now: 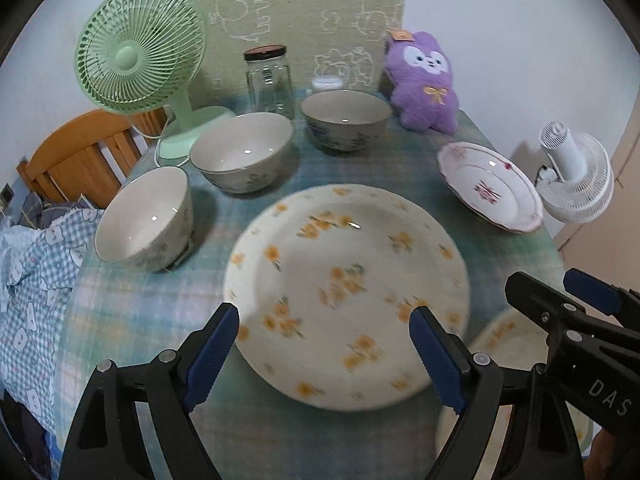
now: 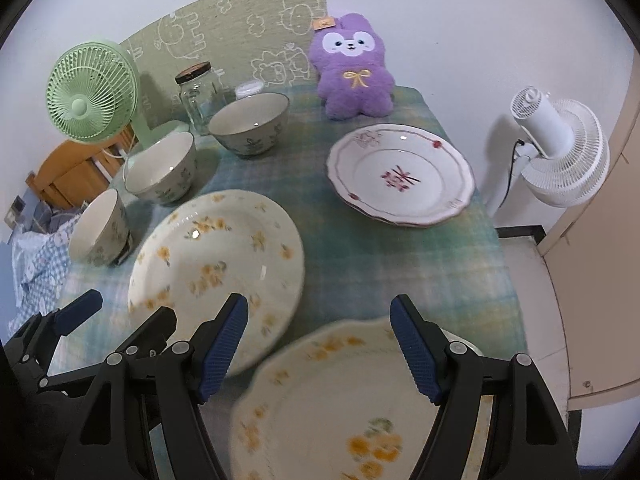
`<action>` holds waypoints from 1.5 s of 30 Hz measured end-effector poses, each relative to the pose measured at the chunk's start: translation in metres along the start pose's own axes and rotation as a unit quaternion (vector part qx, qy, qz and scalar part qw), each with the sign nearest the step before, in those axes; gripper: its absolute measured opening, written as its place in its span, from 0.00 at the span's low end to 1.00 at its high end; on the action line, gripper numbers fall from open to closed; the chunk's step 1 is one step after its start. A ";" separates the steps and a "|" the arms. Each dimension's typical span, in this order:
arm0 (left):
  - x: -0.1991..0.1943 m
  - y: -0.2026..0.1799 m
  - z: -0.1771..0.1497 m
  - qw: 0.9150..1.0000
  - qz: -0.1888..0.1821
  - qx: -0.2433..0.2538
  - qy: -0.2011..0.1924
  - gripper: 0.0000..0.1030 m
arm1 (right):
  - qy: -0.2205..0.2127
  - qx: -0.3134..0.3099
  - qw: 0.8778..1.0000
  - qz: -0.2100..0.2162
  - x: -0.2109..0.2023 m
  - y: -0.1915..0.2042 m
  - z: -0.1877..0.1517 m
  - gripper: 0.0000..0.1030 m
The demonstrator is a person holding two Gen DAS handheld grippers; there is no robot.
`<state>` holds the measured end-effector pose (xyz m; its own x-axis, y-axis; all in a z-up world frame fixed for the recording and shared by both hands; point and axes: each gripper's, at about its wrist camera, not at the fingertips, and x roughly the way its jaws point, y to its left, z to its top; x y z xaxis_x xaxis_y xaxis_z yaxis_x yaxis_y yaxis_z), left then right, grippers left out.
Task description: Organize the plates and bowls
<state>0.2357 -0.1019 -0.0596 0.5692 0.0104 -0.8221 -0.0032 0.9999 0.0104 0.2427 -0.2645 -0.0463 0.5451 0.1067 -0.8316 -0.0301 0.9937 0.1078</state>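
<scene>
A large round plate with yellow flowers lies mid-table. My left gripper is open above its near edge, fingers spread wide. A scalloped yellow-flower plate lies at the front edge; my right gripper is open above it. A white plate with red marks sits at the right. Three bowls stand at the left and back: near-left, middle, far.
A green fan, a glass jar and a purple plush stand along the back. A white fan stands off the table's right edge. A wooden chair is at left.
</scene>
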 end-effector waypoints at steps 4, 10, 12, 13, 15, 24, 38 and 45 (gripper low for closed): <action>0.015 0.017 0.013 1.000 0.001 -0.004 0.003 0.86 | -0.002 0.002 1.000 -0.009 0.016 0.017 0.014 0.74; 0.045 0.031 0.028 1.000 0.002 0.014 0.011 0.84 | 0.000 0.002 1.000 -0.020 0.045 0.033 0.034 0.74; 0.059 0.034 0.029 1.000 0.006 0.021 0.019 0.82 | 0.013 0.002 1.000 -0.023 0.057 0.038 0.039 0.74; 0.063 0.036 0.029 1.000 0.005 0.021 0.023 0.81 | 0.016 0.002 1.000 -0.026 0.063 0.039 0.041 0.74; 0.072 0.039 0.029 0.999 0.003 0.017 0.031 0.81 | 0.022 0.003 0.999 -0.031 0.074 0.042 0.044 0.74; 0.101 0.046 0.026 0.998 -0.003 0.014 0.061 0.66 | 0.056 0.011 0.997 -0.050 0.110 0.039 0.043 0.69; 0.105 0.047 0.032 0.998 -0.015 0.003 0.067 0.62 | 0.080 0.002 0.996 -0.050 0.126 0.044 0.044 0.58; 0.097 0.049 0.034 0.997 -0.012 -0.009 0.074 0.60 | 0.089 0.021 0.995 -0.048 0.120 0.044 0.043 0.58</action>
<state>0.3186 -0.0516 -0.1201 0.4409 -0.0147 -0.8975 -0.0060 0.9998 -0.0193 0.3423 -0.2097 -0.1177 0.3861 0.0186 -0.9223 0.0532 0.9977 0.0424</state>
